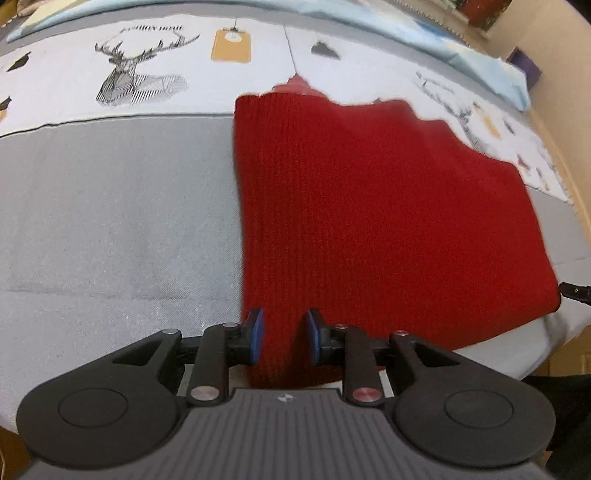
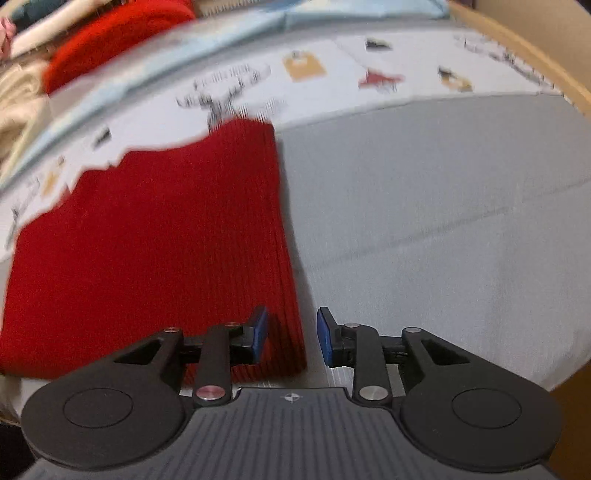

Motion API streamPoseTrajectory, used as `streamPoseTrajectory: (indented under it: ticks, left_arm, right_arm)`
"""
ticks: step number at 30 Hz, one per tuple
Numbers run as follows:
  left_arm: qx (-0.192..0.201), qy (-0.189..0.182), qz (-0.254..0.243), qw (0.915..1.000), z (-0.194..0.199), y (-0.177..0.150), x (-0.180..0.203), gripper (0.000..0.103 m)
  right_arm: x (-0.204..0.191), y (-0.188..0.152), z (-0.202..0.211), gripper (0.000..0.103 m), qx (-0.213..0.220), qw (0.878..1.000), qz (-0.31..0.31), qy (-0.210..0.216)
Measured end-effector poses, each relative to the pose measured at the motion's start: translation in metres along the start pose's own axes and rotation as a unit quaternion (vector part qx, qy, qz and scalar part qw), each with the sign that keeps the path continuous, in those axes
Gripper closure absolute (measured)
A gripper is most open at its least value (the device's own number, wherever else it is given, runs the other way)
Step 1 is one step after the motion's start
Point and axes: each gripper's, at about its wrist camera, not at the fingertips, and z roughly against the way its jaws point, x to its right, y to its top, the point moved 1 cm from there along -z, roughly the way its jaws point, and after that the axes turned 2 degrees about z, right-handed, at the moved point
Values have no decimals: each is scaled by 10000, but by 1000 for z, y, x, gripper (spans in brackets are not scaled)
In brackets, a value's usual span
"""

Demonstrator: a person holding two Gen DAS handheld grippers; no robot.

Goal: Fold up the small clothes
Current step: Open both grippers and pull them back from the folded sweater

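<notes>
Both tongs are standing narrowly parted, gripping nothing: left tongs (image 1: pixel 283 334) over the red knit (image 1: pixel 369 221) near-left corner, right tongs (image 2: pixel 291 334) straddling its near-right edge.

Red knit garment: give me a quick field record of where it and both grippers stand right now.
garment: red knit garment, lying flat, folded
surface: grey cover, printed sheet behind
left gripper: open, over the garment's near left corner, nothing pinched
right gripper: open, straddling the garment's near right edge, nothing pinched
other: second red item at the far left, right wrist view
</notes>
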Motion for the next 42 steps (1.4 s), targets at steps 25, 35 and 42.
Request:
streamPoseTrajectory:
  ticks: [25,35,42]
  left_arm:
    - [550,53,528,9971,17,10,-12,74]
    - [934,6,967,9909,44,11,-32,70]
    - [1180,-64,1160,9862,61,11,-54,67]
  right_arm:
    - [-4,-7,-18,56,-421,9978,174,-474]
    - [-14,-7,-10,55,21,9978,330,-572]
    - [-27,-15,-2,55,418,9944,303,-920]
